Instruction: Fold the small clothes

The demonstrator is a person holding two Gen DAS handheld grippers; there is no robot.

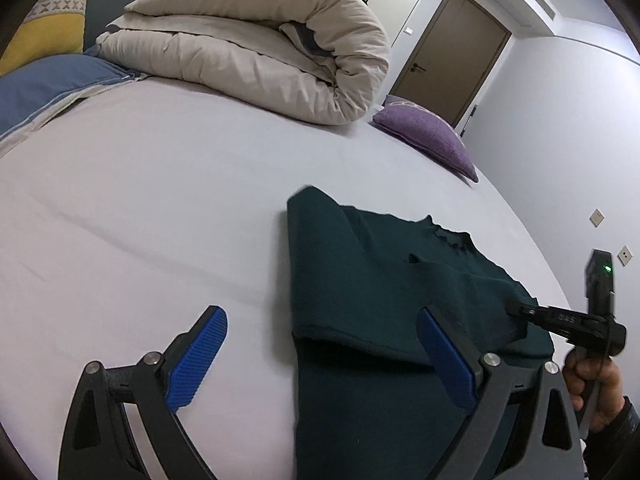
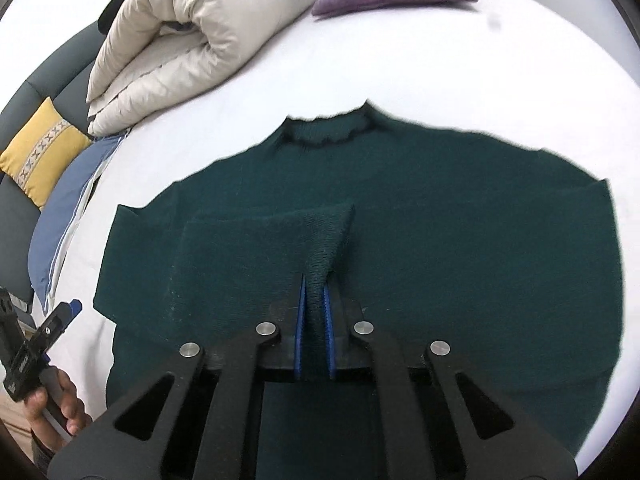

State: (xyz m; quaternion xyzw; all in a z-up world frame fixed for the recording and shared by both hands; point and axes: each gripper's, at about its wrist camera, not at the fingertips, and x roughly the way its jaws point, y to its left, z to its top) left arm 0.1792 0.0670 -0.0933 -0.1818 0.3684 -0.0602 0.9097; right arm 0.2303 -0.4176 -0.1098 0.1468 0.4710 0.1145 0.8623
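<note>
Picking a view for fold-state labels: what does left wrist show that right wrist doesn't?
Left wrist only: the brown door, wall sockets, and the left claw open, nothing between its pads.

Right wrist only: the sweater's collar face-on, both shoulders, and the right claw shut on a pinched sleeve end.

Both: green sweater, beige duvet, purple cushion, yellow cushion.

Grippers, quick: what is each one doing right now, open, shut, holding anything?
Left gripper: open, holding nothing.
Right gripper: shut on a pinched fold of the green sweater.
</note>
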